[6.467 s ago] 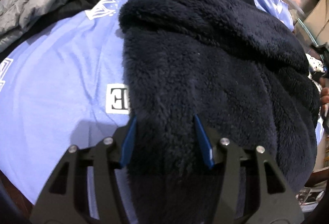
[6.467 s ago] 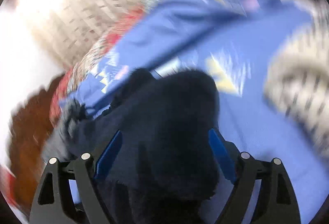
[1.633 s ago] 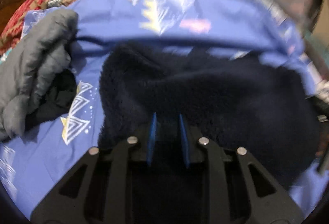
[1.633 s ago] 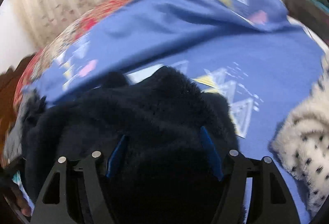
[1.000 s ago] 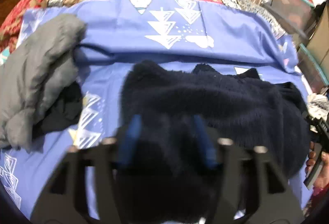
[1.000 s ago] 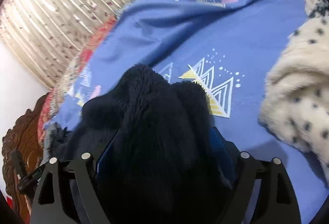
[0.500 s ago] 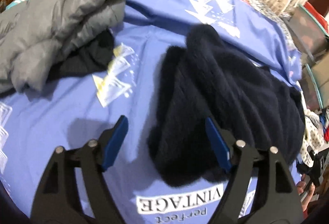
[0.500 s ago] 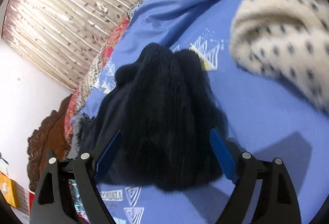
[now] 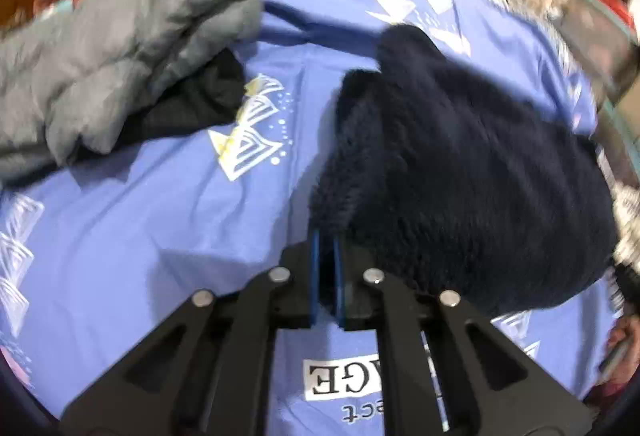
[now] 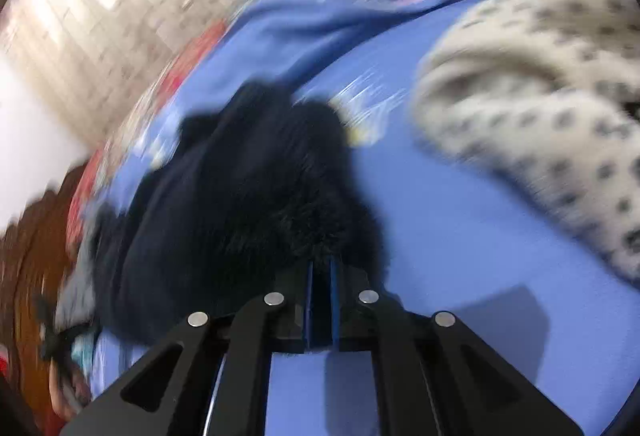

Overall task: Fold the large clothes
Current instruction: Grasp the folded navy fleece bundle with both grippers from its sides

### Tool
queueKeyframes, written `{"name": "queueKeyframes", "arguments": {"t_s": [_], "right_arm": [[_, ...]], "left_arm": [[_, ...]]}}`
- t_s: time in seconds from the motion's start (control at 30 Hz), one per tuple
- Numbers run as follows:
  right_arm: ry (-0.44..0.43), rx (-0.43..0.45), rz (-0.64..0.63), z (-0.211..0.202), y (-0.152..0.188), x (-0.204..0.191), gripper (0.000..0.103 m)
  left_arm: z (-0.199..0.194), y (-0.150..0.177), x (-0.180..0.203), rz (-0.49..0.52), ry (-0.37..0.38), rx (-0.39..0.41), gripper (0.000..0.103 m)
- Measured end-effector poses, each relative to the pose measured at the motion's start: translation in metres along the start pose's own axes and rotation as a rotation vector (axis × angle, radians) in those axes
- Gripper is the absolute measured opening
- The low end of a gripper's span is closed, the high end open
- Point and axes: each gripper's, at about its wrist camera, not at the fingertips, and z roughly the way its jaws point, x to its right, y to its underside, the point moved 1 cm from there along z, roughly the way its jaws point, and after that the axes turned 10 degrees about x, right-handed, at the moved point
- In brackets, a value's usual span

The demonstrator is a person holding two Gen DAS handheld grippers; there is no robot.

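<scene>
Two grippers of mine, one per hand, sit at the near edge of a navy fleece garment [image 9: 460, 172], folded into a thick mound on a blue bedsheet [image 9: 132, 212], towards the near right part of the bed. My left gripper [image 9: 325, 268] has its blue fingers drawn almost together at the garment's near left corner; a thin pinch of fleece may lie between them, though I cannot tell for sure. My right gripper [image 10: 320, 296] is likewise nearly closed at the near right corner of the mound, and whether it grips fleece is equally unclear.

I judge the step in hand to be another fold or a tidying of this bundle. To do it well, I should take both corners at matching points, lift evenly, and lay the edge down square so the bulky layers do not slip.

Fleece pile is deep, soft and fuzzy, with rounded folds; it will spring back rather than crease. Bedsheet cotton is smooth, printed with white and yellow triangles. A grey quilted jacket [image 9: 120, 44], puffy and matte, lies at the far left over a black cloth [image 9: 200, 104]. A cream spotted plush garment [image 10: 540, 96] lies to the right.
</scene>
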Motion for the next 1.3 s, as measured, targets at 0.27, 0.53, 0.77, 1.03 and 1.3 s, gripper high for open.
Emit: {"name": "queueKeyframes", "arguments": {"t_s": [0.27,0.53,0.77,1.03,1.3], "right_arm": [[-0.133,-0.066,0.046,-0.015,-0.007,-0.001,0.084],[-0.24,-0.182,0.275,0.024,-0.05,0.018,0.103],[-0.26,-0.343,0.179,0.092,-0.043,0.0,0.103],[-0.316,-0.378,0.148,0.121,-0.025,-0.018,0.114],[-0.417,-0.483,0.085,0.138,-0.007,-0.053,0.115]], "left_arm": [[-0.001,0.002,0.009,0.067,0.032,-0.051,0.031],[0.018,-0.054,0.002,-0.054,0.224,-0.054,0.085],[0.092,-0.057,0.015,-0.024,0.347,-0.246,0.089],[0.151,-0.034,0.01,-0.169,0.423,-0.374,0.099],[0.154,-0.026,0.048,-0.024,0.324,-0.333,0.099]]}}
